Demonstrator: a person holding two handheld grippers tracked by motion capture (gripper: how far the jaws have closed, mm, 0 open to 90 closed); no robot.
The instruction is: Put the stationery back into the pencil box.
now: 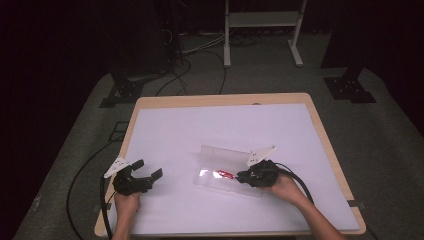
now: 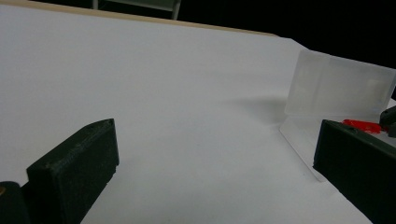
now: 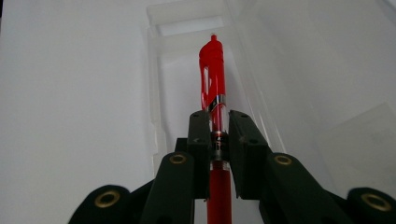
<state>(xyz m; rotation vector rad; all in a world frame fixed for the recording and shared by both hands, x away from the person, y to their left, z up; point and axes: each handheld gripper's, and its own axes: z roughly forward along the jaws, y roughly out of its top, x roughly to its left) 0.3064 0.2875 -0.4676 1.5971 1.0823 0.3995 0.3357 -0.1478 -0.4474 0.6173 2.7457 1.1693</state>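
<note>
Right gripper (image 3: 218,128) clamps red pen (image 3: 212,70) over clear case (image 1: 220,182) (lid (image 1: 225,154) upright behind). Left gripper (image 1: 148,170) spread wide, holding nothing, well left of case. White sheet (image 1: 220,125) bare toward far table edge (image 1: 225,100)

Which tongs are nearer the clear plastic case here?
Right. The right tongs are over the clear plastic case, shut on a red pen. The left tongs sit open on the white sheet, off to its left.

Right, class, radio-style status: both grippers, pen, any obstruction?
Left gripper open, idle on table. Right gripper shut on red pen, over the open clear case. Nothing in the way.
</note>
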